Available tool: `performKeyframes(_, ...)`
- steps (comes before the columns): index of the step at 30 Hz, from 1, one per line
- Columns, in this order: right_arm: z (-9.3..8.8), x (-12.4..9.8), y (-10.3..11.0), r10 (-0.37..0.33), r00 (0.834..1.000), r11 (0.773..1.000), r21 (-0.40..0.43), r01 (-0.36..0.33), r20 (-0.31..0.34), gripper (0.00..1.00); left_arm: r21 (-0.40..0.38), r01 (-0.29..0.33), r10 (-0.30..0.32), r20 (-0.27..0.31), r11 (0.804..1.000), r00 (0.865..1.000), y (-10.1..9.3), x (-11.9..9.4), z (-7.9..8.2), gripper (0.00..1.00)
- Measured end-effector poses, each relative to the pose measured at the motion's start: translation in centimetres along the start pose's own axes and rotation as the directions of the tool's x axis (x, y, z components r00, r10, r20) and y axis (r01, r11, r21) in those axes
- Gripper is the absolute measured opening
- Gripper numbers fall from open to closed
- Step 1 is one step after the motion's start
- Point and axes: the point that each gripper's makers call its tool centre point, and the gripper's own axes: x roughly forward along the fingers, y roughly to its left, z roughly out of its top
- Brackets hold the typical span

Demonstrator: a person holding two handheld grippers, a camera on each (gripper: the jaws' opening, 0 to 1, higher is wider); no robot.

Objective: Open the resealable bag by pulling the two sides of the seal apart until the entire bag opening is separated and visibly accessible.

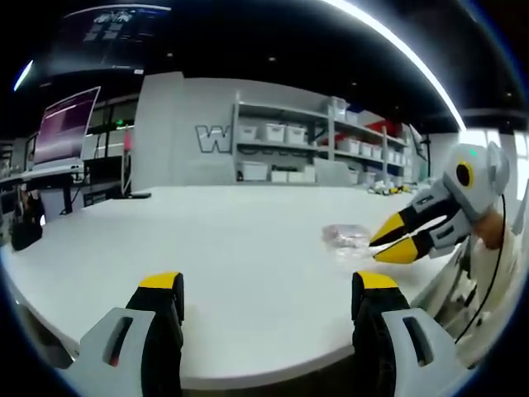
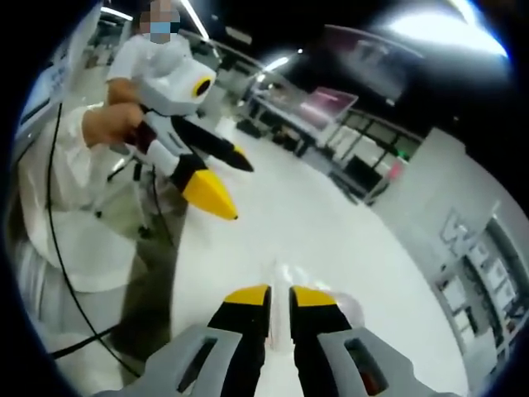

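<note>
In the left gripper view the left hand-held gripper hangs with its jaws wide apart over the white worktop, holding nothing. Ahead to the right, the right hand-held gripper reaches in — its yellow tips nearly together at the edge of the clear resealable bag lying flat. In the right gripper view those jaws pinch the bag's thin edge. Shelving with bins lines the far wall.

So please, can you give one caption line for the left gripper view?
Right gripper reaches the clear resealable bag on the white table; left gripper waits open.
</note>
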Motion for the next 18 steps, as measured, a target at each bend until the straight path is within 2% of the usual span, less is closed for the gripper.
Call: performKeyframes(18,-0.65,0.24,-0.3,0.002,1.0,1.0,0.017,-0.001,-0.015,0.05,0.005,0.006,-0.006,0.001,1.0,1.0,-0.1,0.09,0.1,0.83)
